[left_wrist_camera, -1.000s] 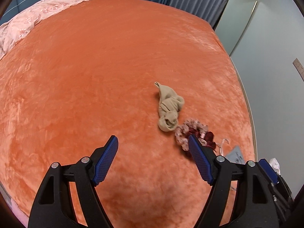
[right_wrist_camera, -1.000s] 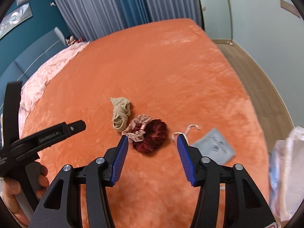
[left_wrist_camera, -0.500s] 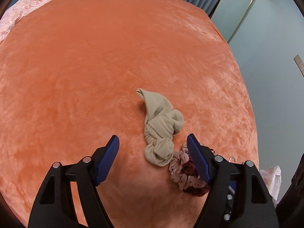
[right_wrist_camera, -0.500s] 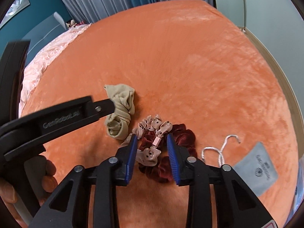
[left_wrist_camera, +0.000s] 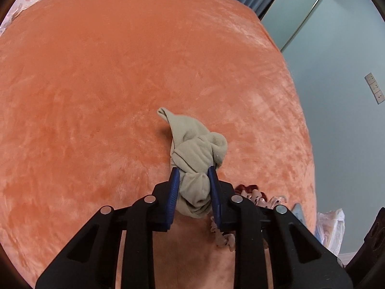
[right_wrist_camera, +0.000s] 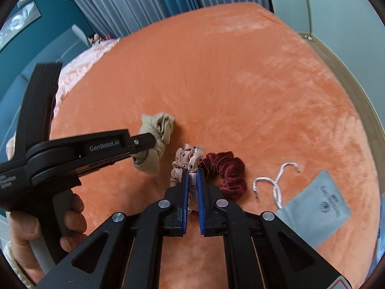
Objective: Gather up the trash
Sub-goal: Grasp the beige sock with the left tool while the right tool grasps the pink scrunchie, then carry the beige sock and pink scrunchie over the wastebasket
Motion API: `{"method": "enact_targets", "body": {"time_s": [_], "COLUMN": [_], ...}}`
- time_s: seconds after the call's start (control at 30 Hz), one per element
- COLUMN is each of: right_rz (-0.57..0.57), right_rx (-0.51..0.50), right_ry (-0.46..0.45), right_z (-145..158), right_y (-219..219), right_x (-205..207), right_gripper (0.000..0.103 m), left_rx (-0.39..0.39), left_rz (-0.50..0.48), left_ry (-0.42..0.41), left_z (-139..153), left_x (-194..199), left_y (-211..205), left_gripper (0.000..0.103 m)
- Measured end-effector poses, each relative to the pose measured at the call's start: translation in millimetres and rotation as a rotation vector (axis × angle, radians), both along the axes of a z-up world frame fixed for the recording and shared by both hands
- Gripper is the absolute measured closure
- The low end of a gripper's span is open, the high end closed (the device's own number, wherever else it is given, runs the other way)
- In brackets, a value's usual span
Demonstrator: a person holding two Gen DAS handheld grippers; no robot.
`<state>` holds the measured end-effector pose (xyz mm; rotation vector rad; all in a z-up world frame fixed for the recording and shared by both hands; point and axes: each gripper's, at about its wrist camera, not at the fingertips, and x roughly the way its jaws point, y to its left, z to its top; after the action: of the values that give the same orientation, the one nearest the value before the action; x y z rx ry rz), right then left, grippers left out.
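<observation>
While gripped: sock [left_wrist_camera: 192, 161] inside left gripper [left_wrist_camera: 193, 171].

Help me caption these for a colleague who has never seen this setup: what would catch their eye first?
The orange blanket fills both views. On it, the left gripper has just closed on a knotted beige sock, and beside it the right gripper has just closed on a pink dotted scrunchie. A dark red scrunchie and a grey drawstring pouch lie to its right.

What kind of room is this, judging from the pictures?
Most likely a bedroom. A wide bed covered by a plush orange blanket fills the view, a pink patterned quilt lies at its far end, and long blue-grey curtains hang behind.
</observation>
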<state>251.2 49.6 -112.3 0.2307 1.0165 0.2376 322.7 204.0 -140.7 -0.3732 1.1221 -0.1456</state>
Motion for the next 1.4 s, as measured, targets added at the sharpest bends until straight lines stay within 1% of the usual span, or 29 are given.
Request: {"method": "enact_targets", "body": {"time_s": [0.03,0.1,0.2,0.27,0.33,0.5,0.6,0.73,0.9,1.03,1.4], "right_rz": [-0.005,-0.018,-0.042,-0.059,-0.079,-0.147,-0.194,-0.253,-0.333,-0.398,-0.544], "right_rx": [0.004,0.006,0.014,0.020,0.010,0.014,0.016,0.009,0.013,0.019,0.026], "right_ry": [-0.014,-0.049,-0.100,-0.128,-0.157,-0.219,-0.251,-0.291,-0.327,-0.345,-0.362], "right_z": [8,26,53,68,84,117,133,153,171,178,180], "right_y": [-3,-10,-26,-38,-52,-91,-117,-151,-198,-230,-301], "right_x": [-4,-14,-31,-41,-56,-90,-111,-134,-163,-185,-235], "right_gripper": [0.097,0.097,0.097,0.097,0.097,0.097,0.097,0.097,0.097,0.097,0.097], "left_rx": [-0.002,0.000,-0.007,0.008,0.003,-0.018,-0.024,-0.027,-0.027,-0.028,-0.020], "left_rz": [-0.002,-0.013,-0.044,-0.066,-0.085,-0.126,-0.160,-0.229,-0.307,-0.371,-0.533], "left_ry": [-0.014,-0.040,-0.080,-0.111,-0.139,-0.191,-0.224,-0.263,-0.299,-0.320,-0.342], "left_z": [8,25,56,72,88,121,140,164,185,198,212], "left_x": [-4,-12,-29,-39,-51,-81,-100,-122,-144,-160,-200], "left_y": [-2,-8,-25,-37,-49,-76,-98,-137,-183,-221,-315], "left_gripper": [0.083,0.094,0.095,0.097,0.098,0.098,0.098,0.098,0.098,0.098,0.098]}}
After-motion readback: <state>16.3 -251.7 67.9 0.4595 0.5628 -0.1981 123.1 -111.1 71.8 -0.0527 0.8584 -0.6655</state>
